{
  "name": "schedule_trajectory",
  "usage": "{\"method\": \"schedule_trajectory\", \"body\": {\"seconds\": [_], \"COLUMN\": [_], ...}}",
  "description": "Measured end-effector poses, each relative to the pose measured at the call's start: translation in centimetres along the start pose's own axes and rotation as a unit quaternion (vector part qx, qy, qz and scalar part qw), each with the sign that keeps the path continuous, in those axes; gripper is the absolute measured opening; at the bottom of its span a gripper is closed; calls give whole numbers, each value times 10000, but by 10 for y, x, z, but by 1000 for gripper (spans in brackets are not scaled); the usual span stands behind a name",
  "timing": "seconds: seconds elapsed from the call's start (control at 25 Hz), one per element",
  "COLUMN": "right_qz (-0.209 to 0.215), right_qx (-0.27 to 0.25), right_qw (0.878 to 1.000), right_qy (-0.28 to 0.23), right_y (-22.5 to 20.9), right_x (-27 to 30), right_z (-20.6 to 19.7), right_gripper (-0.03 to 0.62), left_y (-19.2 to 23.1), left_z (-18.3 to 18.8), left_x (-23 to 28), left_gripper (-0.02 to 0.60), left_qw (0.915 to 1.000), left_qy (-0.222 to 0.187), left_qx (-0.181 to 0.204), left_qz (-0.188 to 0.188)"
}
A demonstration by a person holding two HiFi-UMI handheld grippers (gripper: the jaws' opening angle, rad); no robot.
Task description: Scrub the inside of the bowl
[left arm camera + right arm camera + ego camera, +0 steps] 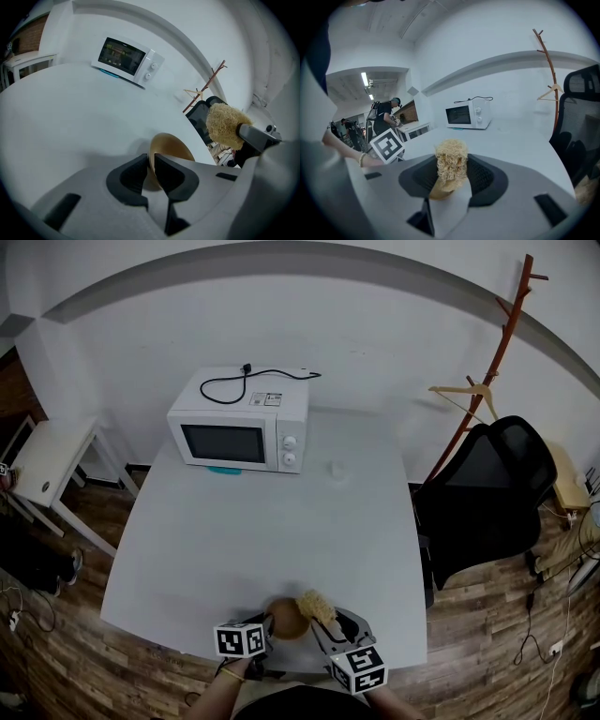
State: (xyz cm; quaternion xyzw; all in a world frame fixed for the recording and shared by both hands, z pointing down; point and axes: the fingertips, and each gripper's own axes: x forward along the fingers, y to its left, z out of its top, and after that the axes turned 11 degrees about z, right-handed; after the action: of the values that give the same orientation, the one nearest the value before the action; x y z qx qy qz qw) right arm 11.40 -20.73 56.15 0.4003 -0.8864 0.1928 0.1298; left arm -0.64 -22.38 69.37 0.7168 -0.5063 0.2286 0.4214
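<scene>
- left tool [151,165] was shut narrowly on the bowl [174,146] rim, likely steadying it at the surface's [281,521] near edge.
- right tool [452,174] clamped a scrubber [451,157], held just beside the bowl, seemingly ready to scrub inside.

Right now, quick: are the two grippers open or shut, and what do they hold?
Left gripper: shut on the rim of the bowl.
Right gripper: shut on the scrubber.
</scene>
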Motion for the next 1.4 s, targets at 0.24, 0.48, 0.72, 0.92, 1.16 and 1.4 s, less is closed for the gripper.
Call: {"method": "schedule_trajectory", "body": {"seconds": [0.24, 0.48, 0.72, 0.92, 1.16, 1.4], "right_qz": [143, 274, 596, 625, 557, 561], "right_qx": [-52, -27, -80, -211, -242, -360], "right_qw": [9998, 9993, 9965, 9937, 9928, 9918], "right_qy": [85, 237, 584, 904, 1035, 1095], "right_y": [3, 5, 19, 21, 20, 21], "right_x": [3, 8, 17, 23, 26, 29], "right_z": [-4, -13, -27, -35, -39, -39], "right_gripper": [173, 173, 173, 173, 173, 173], "left_y": [-2, -10, -21, -30, -40, -47], "left_z": [3, 9, 23, 35, 39, 38], "left_x": [-4, -11, -26, -38, -50, -52], "left_gripper": [40, 41, 40, 38, 40, 40], "left_qw": [9999, 9995, 9984, 9969, 9948, 9944], "left_qy": [-100, -261, -534, -750, -918, -935], "left_qx": [34, 146, 171, 216, 436, 459], "left_qz": [91, 125, 64, 9, -70, -184]}}
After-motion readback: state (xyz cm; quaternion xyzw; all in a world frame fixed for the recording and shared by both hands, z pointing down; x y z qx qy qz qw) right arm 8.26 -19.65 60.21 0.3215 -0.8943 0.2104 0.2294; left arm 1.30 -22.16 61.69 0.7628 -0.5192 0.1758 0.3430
